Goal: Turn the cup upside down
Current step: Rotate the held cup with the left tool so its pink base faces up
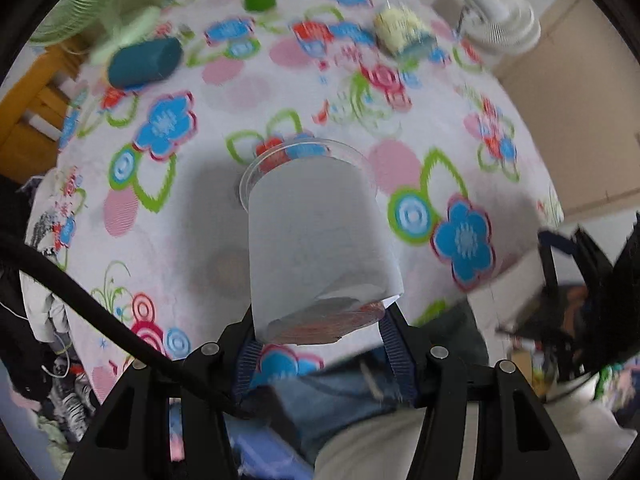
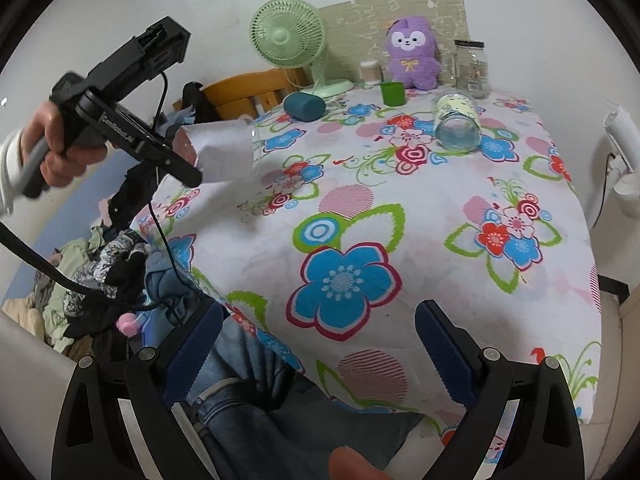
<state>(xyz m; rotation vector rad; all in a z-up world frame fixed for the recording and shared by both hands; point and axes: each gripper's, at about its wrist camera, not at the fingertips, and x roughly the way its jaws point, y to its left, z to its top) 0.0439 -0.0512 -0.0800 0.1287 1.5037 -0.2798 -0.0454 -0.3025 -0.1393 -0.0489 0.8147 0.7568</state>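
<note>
My left tool point(image 1: 320, 336) is clamped on the base end of the cup point(image 1: 316, 236), a clear plastic tumbler wrapped in a plain white paper sleeve; the blue ribbed pads point(image 1: 394, 356) press both sides of the base. The cup is held in the air, lying roughly horizontal, its transparent rim pointing away from the tool and out over the near-left part of the surface point(image 2: 440, 240). In the right wrist view the cup point(image 2: 224, 156) sits above the left edge of the surface, not touching it. The surface is covered in a soft, floral-print cloth, white with blue, pink and green shapes. My right tool point(image 2: 316, 344) stands open with nothing between its pads, low at the near edge. The middle and near areas of the cloth are free. Toward the far edge lie a teal cylinder point(image 2: 305, 106) on its side, a green cup point(image 2: 393, 93), a tipped glass jar point(image 2: 457, 126), a green fan point(image 2: 287, 34) and a purple plush toy point(image 2: 412, 53).
</note>
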